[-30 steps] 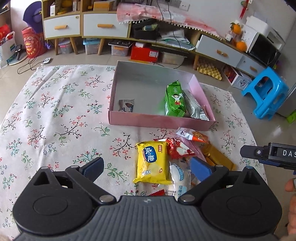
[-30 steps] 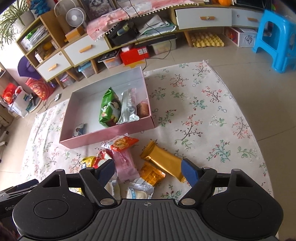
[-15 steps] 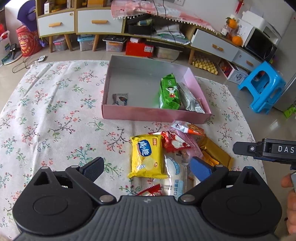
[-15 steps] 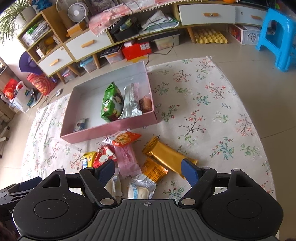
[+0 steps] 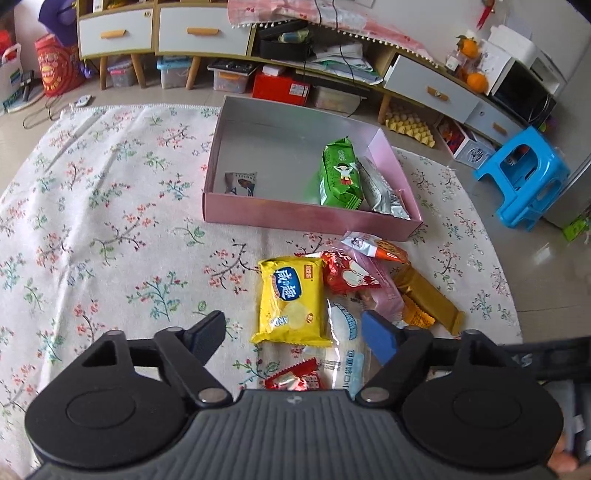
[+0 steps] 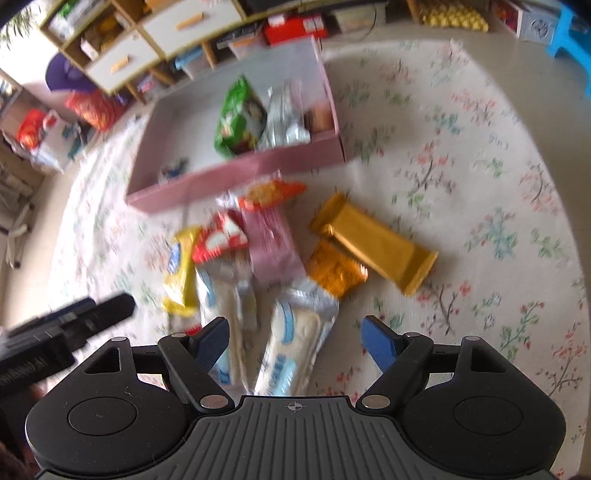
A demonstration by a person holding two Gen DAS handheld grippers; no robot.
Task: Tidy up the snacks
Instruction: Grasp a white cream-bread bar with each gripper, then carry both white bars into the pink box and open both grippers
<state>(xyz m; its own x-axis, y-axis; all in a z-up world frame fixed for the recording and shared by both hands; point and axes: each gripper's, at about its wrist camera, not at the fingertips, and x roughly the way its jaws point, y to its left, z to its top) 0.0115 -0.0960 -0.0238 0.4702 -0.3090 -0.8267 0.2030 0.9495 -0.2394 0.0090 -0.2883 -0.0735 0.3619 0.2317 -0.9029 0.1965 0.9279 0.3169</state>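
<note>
A pink box (image 5: 306, 218) on the floral cloth holds a green packet (image 5: 340, 173), a silver packet (image 5: 382, 190) and a small pack (image 5: 240, 182). In front of it lies a pile of snacks: a yellow packet (image 5: 290, 299), a red one (image 5: 347, 275), a gold bar (image 5: 430, 295). My left gripper (image 5: 293, 336) is open just above the yellow packet's near end. My right gripper (image 6: 297, 341) is open and low over a white-blue packet (image 6: 295, 332), with the gold bar (image 6: 373, 243) beyond. The right wrist view is blurred.
The floral cloth (image 5: 92, 221) covers the surface to its rounded edges. Low cabinets with drawers (image 5: 203, 33) stand behind, with bins and boxes on the floor. A blue stool (image 5: 524, 177) stands at the right.
Both grippers have moved forward and down toward the snack pile. The right one has dropped most, so the white-blue packet now lies between its fingers. Both stay open.
</note>
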